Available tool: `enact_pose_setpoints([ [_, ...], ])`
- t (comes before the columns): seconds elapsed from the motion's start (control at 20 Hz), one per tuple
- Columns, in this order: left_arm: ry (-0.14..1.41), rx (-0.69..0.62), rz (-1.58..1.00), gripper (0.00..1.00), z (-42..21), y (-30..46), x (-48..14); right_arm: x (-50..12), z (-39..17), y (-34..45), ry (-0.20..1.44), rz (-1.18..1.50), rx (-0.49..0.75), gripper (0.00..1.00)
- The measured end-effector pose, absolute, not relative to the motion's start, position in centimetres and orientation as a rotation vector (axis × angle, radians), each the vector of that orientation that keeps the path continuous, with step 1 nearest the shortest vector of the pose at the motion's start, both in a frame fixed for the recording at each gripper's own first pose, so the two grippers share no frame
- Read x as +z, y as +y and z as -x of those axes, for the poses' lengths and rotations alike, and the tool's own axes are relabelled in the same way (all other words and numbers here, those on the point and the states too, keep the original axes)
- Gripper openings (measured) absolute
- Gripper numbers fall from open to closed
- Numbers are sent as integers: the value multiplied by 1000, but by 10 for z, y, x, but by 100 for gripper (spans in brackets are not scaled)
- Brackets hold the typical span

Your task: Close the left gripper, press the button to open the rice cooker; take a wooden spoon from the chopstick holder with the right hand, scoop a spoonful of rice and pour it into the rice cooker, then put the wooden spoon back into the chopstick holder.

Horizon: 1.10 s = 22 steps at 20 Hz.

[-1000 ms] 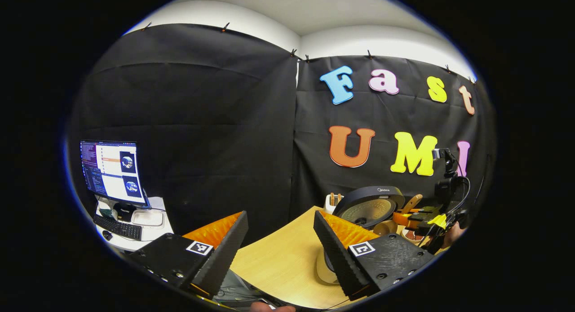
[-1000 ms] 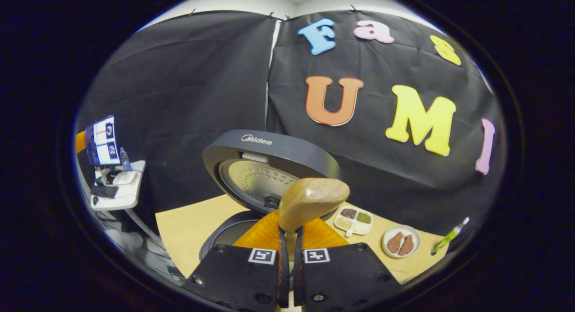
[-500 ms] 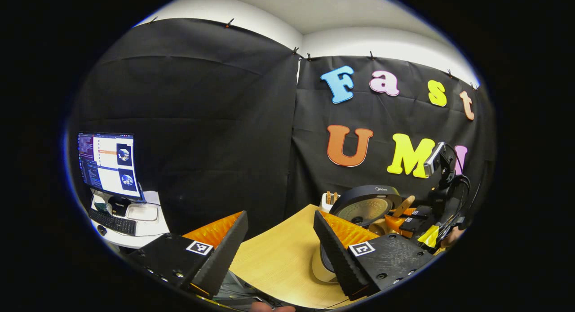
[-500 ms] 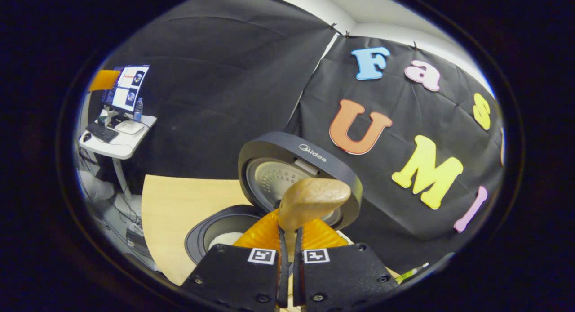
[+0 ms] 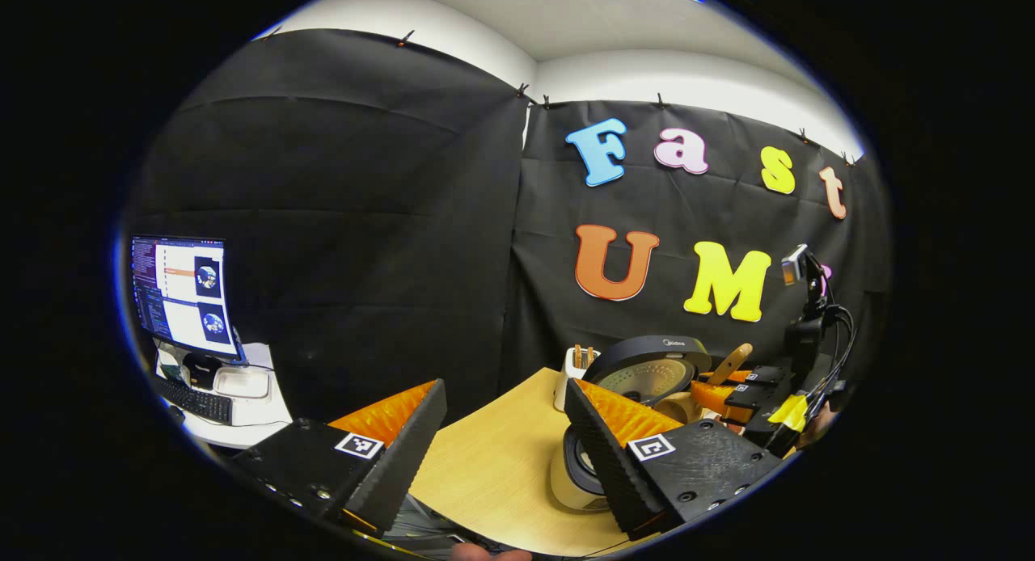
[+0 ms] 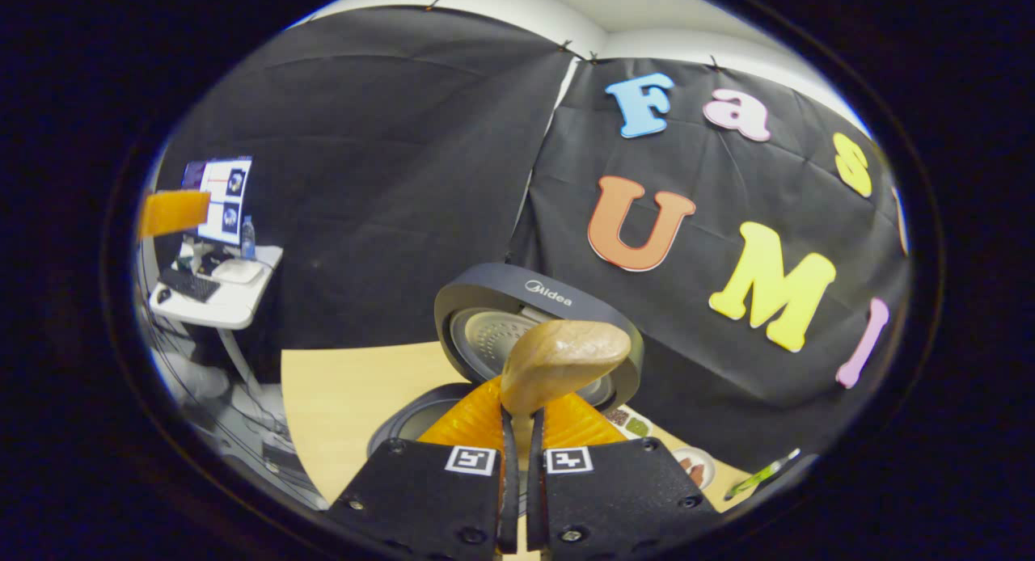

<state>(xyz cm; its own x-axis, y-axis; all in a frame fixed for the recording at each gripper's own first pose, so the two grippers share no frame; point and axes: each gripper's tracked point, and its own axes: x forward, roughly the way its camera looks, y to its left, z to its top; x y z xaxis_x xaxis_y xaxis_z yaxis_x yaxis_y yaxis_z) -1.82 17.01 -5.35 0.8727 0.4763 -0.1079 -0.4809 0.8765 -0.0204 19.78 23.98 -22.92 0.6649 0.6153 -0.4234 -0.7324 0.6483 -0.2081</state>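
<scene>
Surface: wooden table (image 5: 493, 464), lower centre of left gripper view.
Rice cooker (image 6: 534, 318): lid raised, centre of right gripper view.
Left gripper (image 5: 505, 448): jaws apart, holding nothing.
Right gripper (image 6: 517, 432): jaws clamped on wooden spoon (image 6: 562, 359), bowl up.

"Midea" on rice cooker lid (image 6: 539, 296) (pale print); monitor (image 5: 184, 296) txt prob. unreadable.

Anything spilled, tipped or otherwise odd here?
Nothing stands out. The rice cooker sits lid-up on the table, no spilled rice shows, and the right hand-held gripper holds the wooden spoon above it.
</scene>
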Motion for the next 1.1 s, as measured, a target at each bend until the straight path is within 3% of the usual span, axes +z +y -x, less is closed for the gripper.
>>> enact_pose_setpoints([
  [0.5,95,332,32,95,-27,119,-51,-151,-179,139,421,-136,651,9],
  [1.1,82,184,22,95,-82,32,-54,-165,-195,-154,452,-193,98,9],
])
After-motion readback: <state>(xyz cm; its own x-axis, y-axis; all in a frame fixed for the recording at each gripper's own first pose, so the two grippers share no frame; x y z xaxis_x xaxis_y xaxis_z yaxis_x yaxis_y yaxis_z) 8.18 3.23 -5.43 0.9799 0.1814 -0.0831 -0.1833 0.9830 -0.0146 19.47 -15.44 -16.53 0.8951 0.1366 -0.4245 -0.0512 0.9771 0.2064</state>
